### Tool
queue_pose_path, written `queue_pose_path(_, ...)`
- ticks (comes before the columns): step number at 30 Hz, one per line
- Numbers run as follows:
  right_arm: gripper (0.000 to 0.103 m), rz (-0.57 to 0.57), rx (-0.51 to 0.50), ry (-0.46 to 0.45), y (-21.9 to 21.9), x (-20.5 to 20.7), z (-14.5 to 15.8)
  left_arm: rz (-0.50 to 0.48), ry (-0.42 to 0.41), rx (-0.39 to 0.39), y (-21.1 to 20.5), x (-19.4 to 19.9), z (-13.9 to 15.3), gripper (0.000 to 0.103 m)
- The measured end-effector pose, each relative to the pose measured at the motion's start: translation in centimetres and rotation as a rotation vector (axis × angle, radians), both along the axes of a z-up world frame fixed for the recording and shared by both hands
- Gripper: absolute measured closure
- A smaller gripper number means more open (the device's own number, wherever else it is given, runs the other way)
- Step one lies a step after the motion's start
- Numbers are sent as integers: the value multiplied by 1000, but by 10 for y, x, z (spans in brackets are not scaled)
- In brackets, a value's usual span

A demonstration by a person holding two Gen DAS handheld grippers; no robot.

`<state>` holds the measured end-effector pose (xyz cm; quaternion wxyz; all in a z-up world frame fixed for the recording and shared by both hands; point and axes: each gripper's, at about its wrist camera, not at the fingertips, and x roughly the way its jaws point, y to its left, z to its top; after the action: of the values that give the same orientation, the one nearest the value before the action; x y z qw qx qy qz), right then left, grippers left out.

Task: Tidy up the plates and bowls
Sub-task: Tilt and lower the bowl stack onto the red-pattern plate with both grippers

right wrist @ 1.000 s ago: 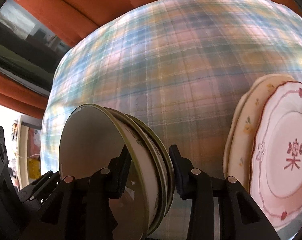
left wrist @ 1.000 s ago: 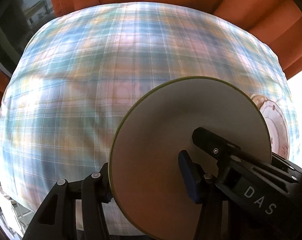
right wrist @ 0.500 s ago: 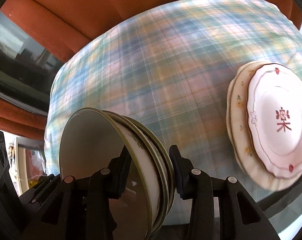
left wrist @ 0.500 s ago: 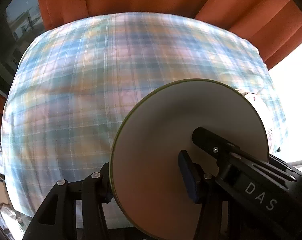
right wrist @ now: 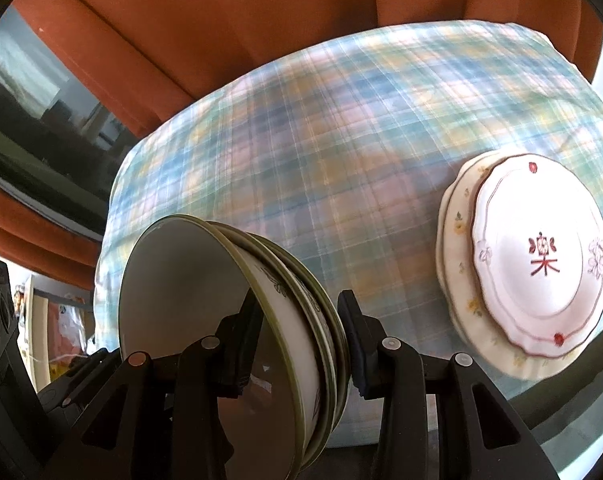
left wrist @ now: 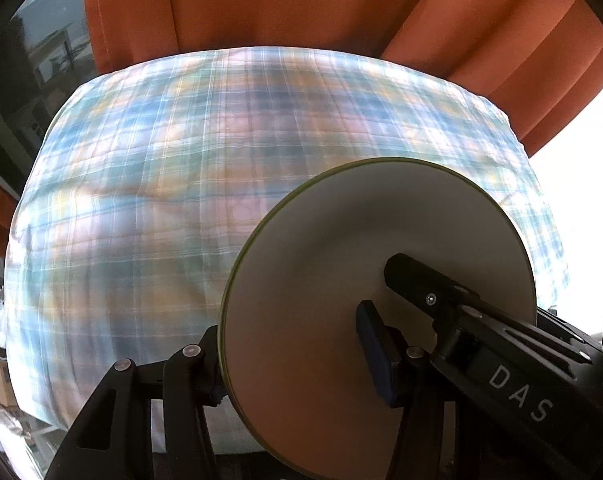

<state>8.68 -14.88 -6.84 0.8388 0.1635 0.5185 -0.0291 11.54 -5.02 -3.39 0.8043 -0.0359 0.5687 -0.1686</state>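
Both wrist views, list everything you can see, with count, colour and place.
Stacked bowls: several, exact count unclear, white with green rims, held on edge in the right claw.
Dish: one, pale with green rim, held on edge in the left claw.
Plates: at least two, cream under white with red trim, stacked at tablecloth's right.
Tablecloth: one, pastel plaid, covering the table.
Curtain: orange, behind.
Left claw: black, shut.
Right claw: black, shut.
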Motion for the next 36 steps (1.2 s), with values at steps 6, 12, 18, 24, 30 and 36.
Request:
queue_pose_path(6, 61, 55, -6, -9, -22, -2, 12, 53, -19, -9, -24, -8, 12, 49)
queue_pose_path(12, 61, 102, -13, -22, -51, -7, 24, 97, -32, -14, -53, -15, 19, 49)
queue_pose_path(18, 61, 138, -14, -34, -84, -11, 32, 136, -49, -17, -83, -22, 23, 49)
queue_pose_path(24, 61, 171, -21, -48, -111, -14, 37, 170, -64, -29, -114, -28, 25, 49)
queue_pose_path(30, 61, 197, -39, -64, -145, -19, 41, 192, -76, -46, -145, -31, 23, 49)
queue_pose_path(36, 61, 203, -53, -65, -177, -21, 39, 191, -72, -61, -177, -31, 16, 49)
